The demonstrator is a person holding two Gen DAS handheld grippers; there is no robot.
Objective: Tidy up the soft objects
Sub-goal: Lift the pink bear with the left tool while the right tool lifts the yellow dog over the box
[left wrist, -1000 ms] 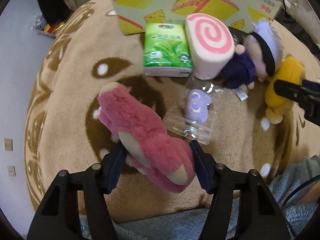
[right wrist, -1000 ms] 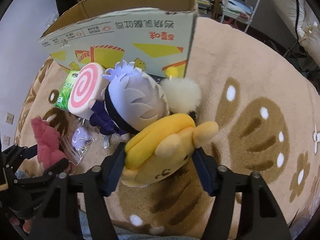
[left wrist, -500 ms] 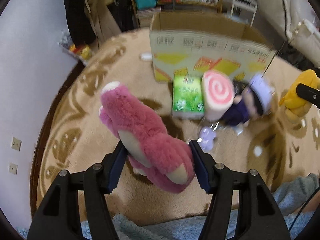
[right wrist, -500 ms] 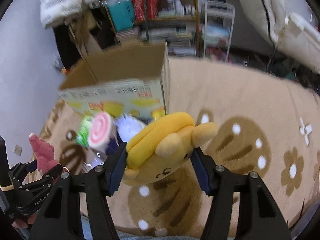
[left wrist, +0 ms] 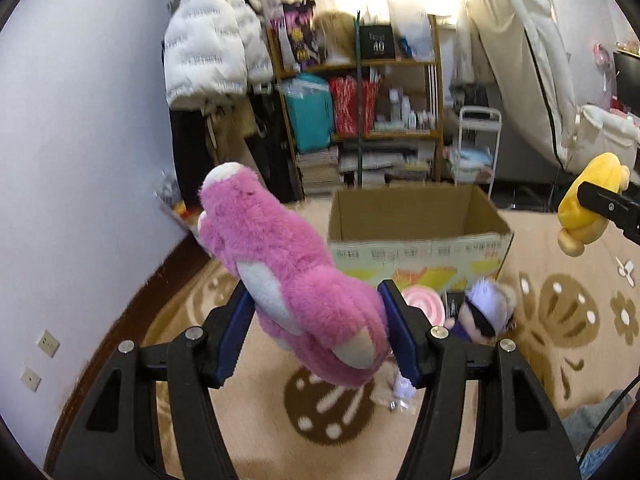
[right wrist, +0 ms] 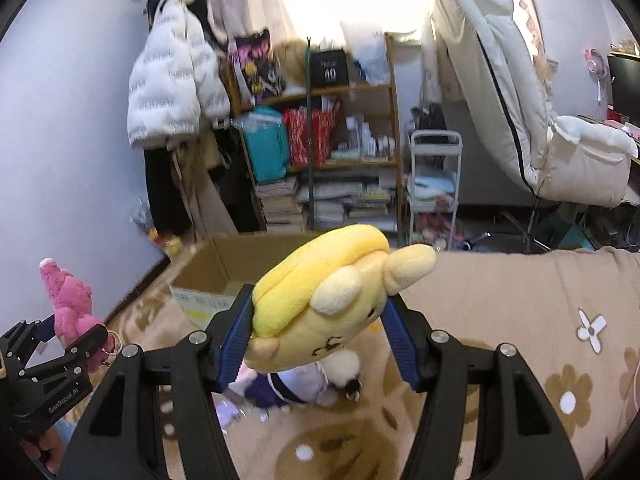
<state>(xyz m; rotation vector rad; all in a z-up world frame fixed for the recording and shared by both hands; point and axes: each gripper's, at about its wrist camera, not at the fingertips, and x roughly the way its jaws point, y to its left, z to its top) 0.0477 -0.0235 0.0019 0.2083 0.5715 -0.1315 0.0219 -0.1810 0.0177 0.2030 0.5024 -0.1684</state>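
- Your left hand-held gripper (left wrist: 316,332) has the bear plush (left wrist: 288,276) between its pads, above the carpet (left wrist: 256,432).
- Your right hand-held gripper (right wrist: 318,344) has the dog plush (right wrist: 320,312) between its pads, to the right of the bear.
- The open cardboard box (left wrist: 416,236) stands on the carpet behind both plushes.
- The doll plush (left wrist: 484,312) and the roll cushion (left wrist: 424,306) lie before the box.
- The shelf (left wrist: 360,120) stands behind the box.

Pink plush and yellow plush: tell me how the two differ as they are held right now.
The pink plush has long shaggy fur; the yellow plush is smooth, short-piled. The pink plush sits in the left gripper, the yellow one in the right gripper. The pink plush stretches long past its jaws, while the yellow one is rounder and more compact. Both are clamped between blue-padded jaws, lifted off the rug.
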